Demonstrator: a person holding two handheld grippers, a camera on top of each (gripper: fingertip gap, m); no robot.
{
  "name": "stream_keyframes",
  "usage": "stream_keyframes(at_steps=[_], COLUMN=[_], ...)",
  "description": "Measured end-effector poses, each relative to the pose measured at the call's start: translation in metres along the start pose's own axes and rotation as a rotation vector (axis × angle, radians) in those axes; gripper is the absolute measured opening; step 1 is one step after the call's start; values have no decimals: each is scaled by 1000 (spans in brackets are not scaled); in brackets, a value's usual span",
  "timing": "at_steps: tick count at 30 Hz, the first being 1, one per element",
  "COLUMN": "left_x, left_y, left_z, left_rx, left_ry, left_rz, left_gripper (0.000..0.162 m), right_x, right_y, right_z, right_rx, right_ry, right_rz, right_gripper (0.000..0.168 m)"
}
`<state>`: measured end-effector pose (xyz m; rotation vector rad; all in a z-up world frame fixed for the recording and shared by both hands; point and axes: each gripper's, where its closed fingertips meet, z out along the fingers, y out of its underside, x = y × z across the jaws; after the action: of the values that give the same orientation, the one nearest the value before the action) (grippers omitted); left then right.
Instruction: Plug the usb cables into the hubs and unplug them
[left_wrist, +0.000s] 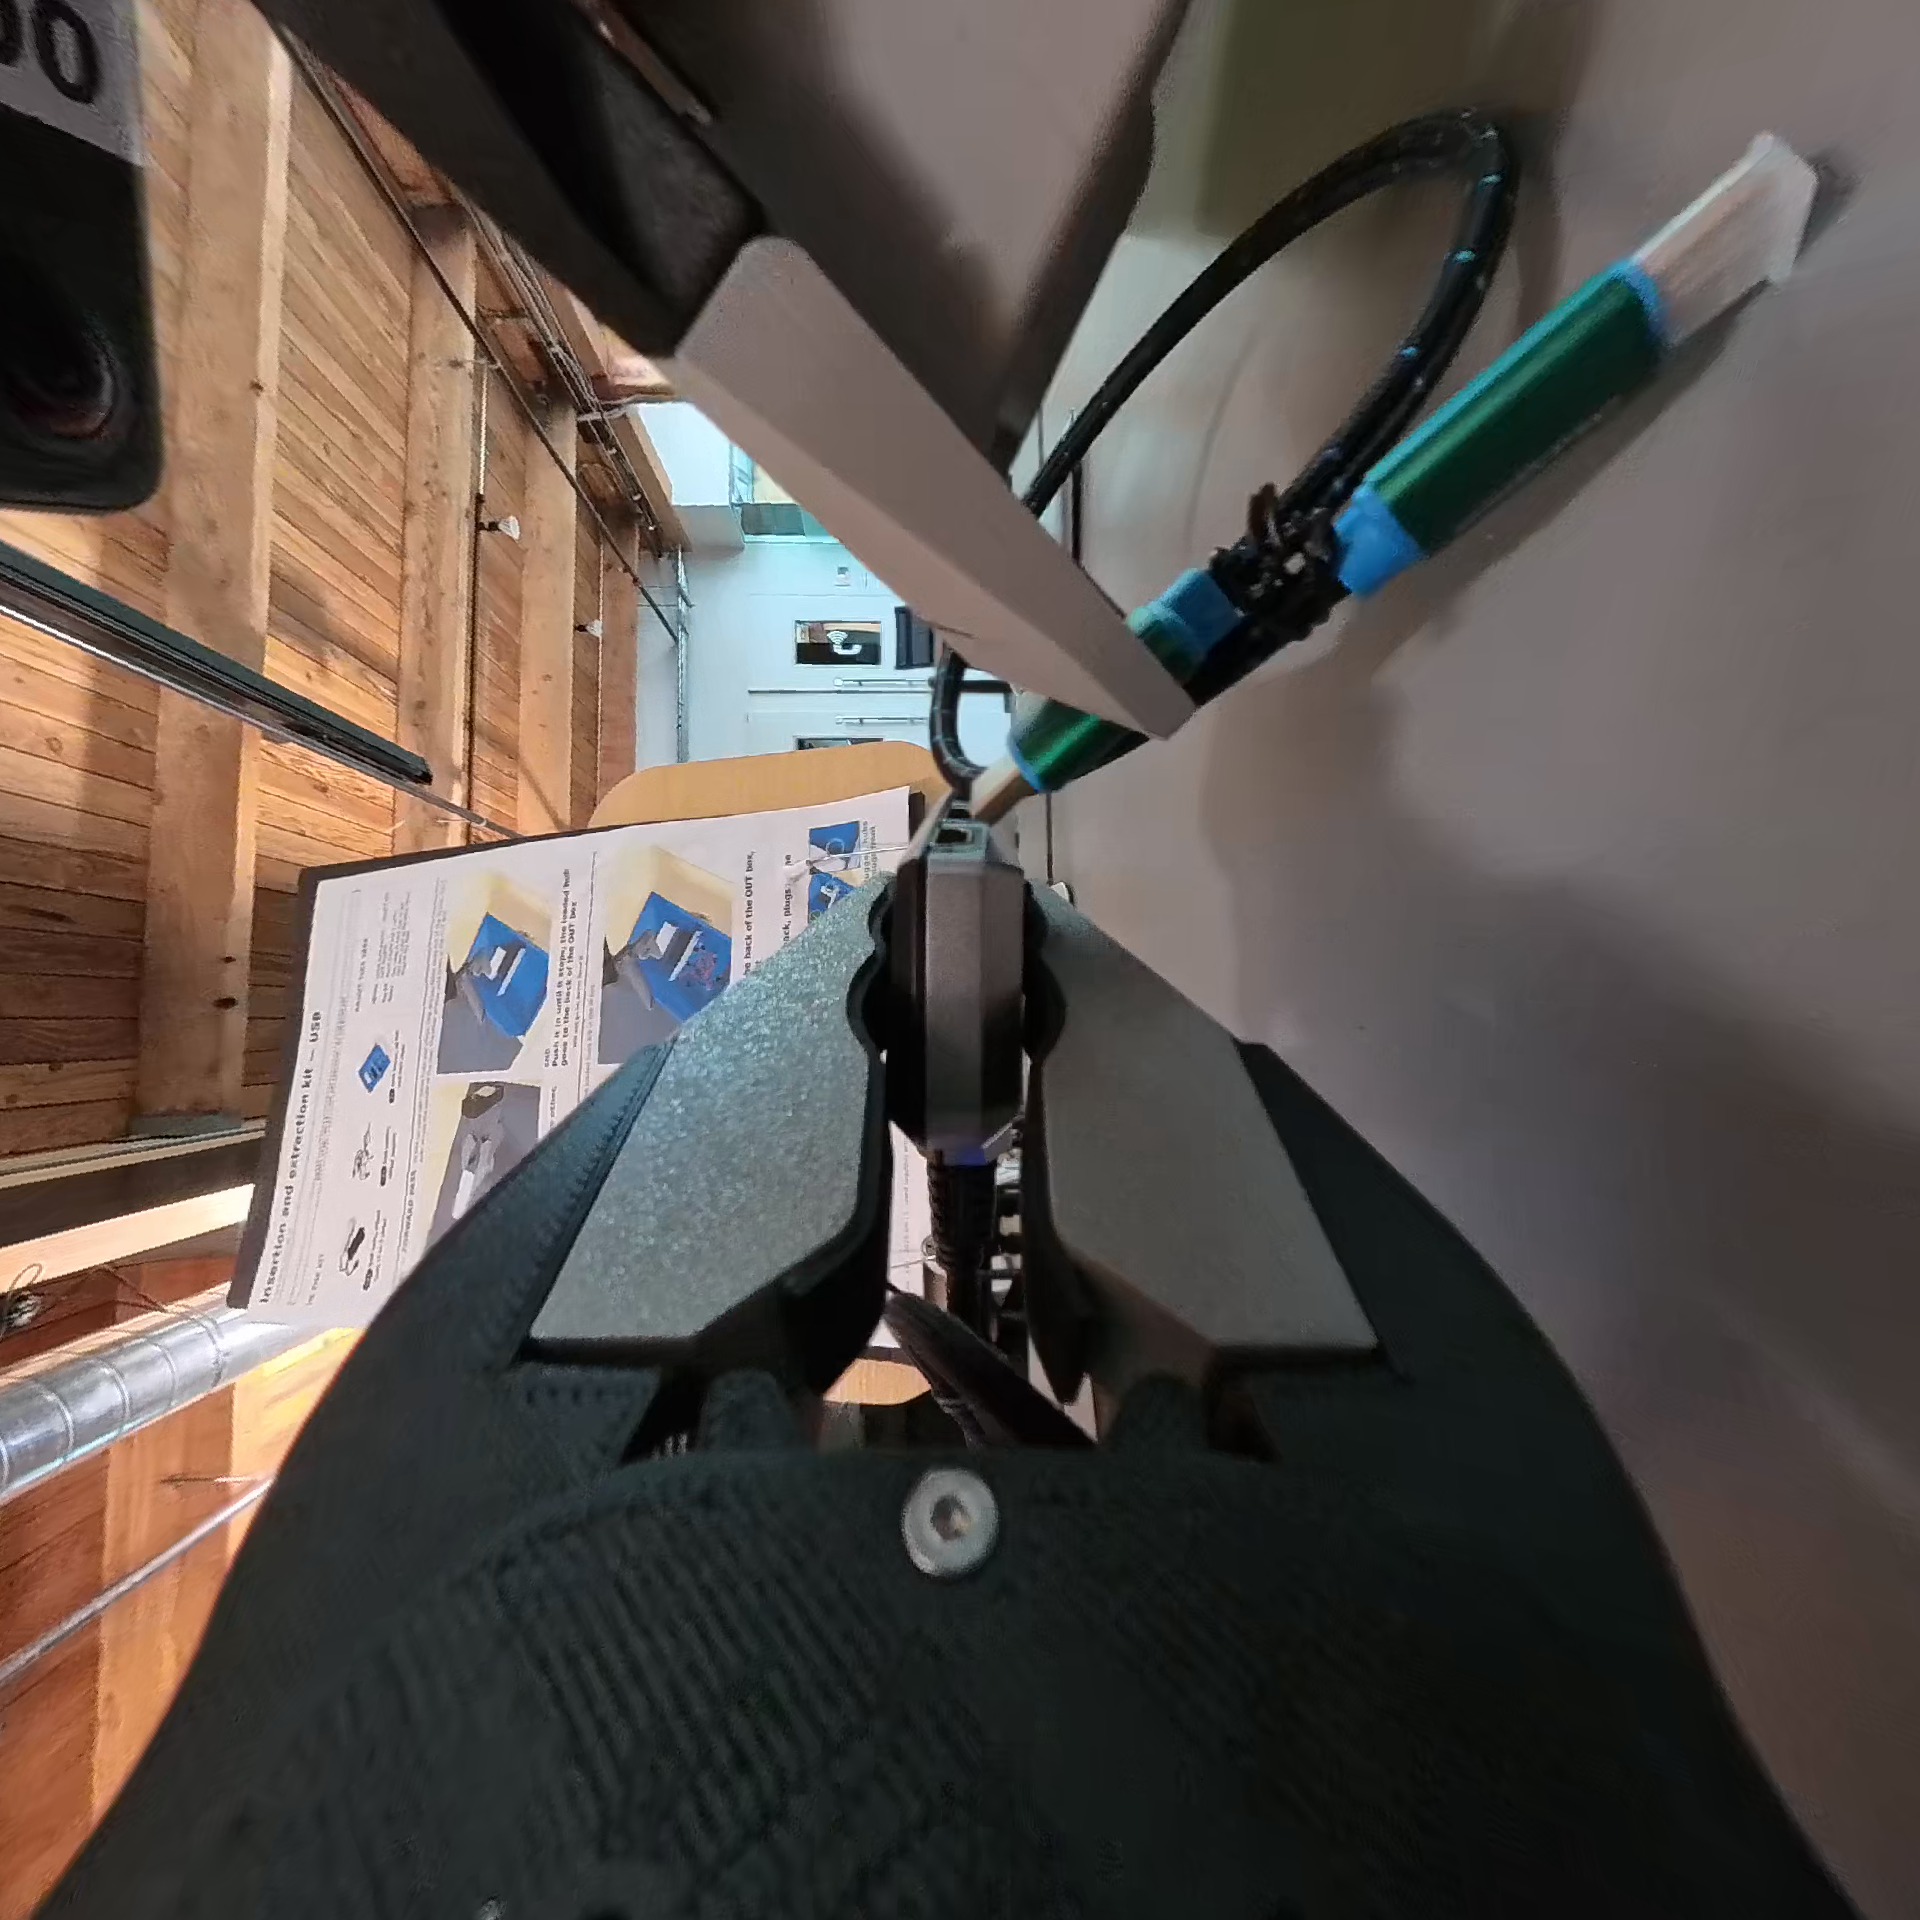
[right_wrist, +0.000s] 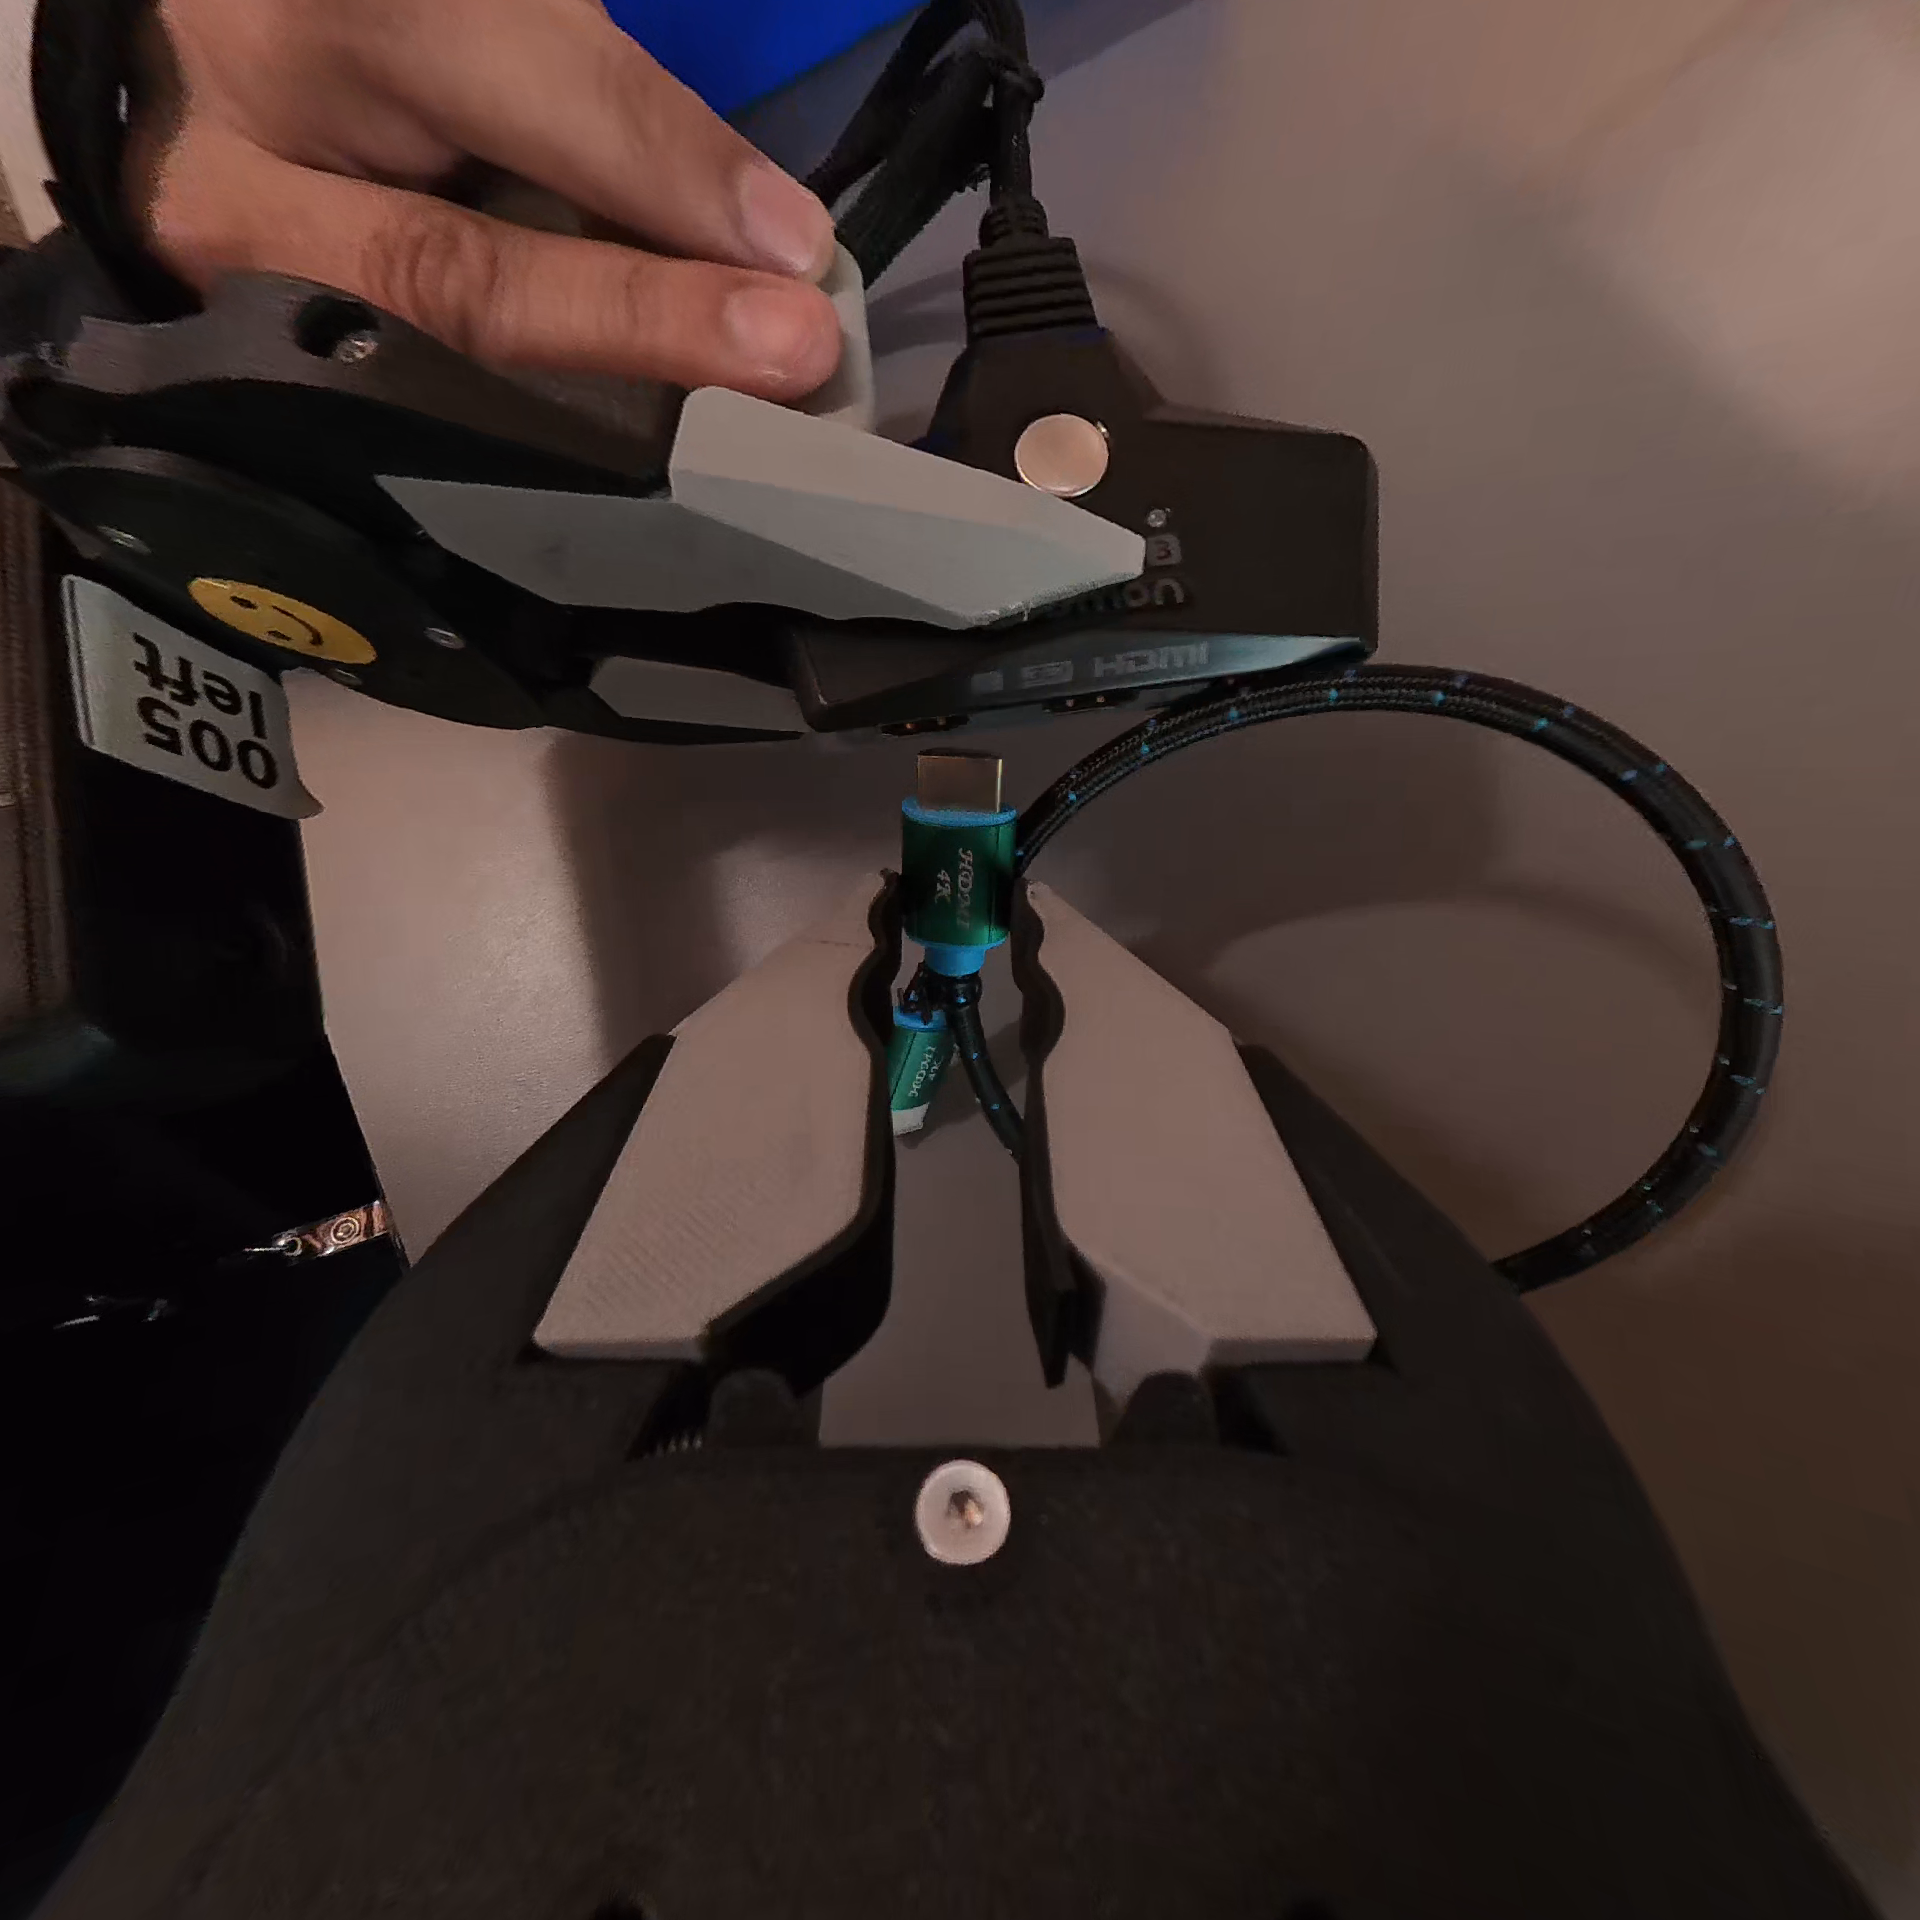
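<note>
Both fingers pinch: left gripper (left_wrist: 956, 977) the switch box (right_wrist: 1226, 540), right gripper (right_wrist: 956, 914) the green plug (right_wrist: 951, 868).

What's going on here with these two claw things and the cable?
A person holds a gripper in each hand. The left gripper is shut on a black switch box. The right gripper is shut on a green plug of a braided cable, its metal tip just short of the box's ports.

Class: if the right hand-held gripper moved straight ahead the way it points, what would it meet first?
Probably the black switch box in the left hand-held gripper: the held green plug faces its port edge, slightly apart.
</note>
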<state>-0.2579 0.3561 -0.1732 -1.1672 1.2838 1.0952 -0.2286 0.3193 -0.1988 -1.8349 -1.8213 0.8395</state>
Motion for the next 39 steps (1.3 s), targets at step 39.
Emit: stream_keyframes(at_steps=[39], left_x=[21], left_y=[-12], left_z=[6], left_rx=[39], left_ry=[-13], left_rz=[185], left_gripper=[18], right_x=[6], right_y=[23], right_z=[3], right_rx=[-267], right_ry=[-21], right_rz=[-28], right_gripper=[17])
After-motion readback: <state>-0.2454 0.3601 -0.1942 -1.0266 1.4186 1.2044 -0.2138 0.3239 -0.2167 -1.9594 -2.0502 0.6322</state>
